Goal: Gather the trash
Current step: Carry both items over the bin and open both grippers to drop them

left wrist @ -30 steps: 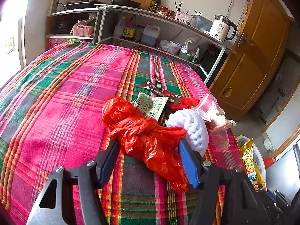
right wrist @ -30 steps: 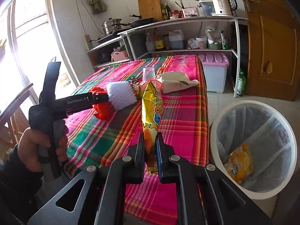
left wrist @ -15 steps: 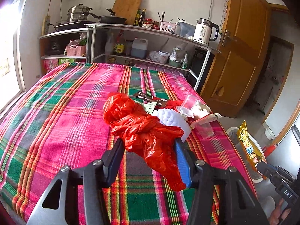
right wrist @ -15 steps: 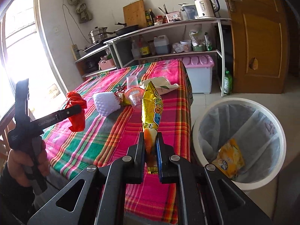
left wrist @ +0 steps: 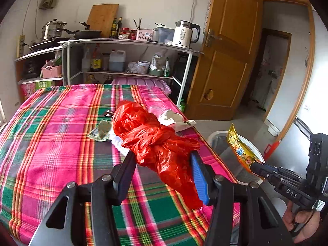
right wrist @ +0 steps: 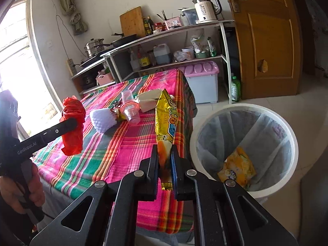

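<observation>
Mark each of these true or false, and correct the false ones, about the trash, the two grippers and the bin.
1. The right gripper is shut on a long yellow foil snack wrapper. True.
2. The left gripper holds a white foam fruit net. False: it holds a crumpled red plastic bag; the white foam fruit net lies on the plaid tablecloth.
3. The round white trash bin with a clear liner is empty. False: a yellow snack packet lies inside.
4. A clear plastic cup lies on its side on the cloth. True.
5. The red bag rests on the table. False: it is lifted clear of the cloth.
</observation>
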`<action>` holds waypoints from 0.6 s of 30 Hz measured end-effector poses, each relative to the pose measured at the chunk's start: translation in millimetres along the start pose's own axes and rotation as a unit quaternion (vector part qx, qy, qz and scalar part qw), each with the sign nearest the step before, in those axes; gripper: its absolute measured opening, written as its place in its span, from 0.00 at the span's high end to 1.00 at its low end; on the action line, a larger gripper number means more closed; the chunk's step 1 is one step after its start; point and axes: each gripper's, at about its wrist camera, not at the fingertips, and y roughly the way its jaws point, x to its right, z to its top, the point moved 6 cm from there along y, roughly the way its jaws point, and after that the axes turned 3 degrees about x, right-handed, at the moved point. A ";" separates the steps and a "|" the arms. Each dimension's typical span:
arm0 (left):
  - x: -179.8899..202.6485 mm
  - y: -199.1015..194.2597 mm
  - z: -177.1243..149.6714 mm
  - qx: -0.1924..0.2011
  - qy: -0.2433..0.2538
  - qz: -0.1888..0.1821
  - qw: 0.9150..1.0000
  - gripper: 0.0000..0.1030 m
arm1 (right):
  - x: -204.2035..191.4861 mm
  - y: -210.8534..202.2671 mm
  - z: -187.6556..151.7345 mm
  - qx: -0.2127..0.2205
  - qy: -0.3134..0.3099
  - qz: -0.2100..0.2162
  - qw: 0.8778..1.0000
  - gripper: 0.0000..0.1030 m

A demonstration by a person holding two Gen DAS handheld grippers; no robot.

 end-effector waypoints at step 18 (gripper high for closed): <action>117.7 75.2 -0.2 -0.064 0.088 -0.137 0.984 0.46 | 95.5 -7.2 -1.9 -0.007 0.077 -0.107 0.991 0.90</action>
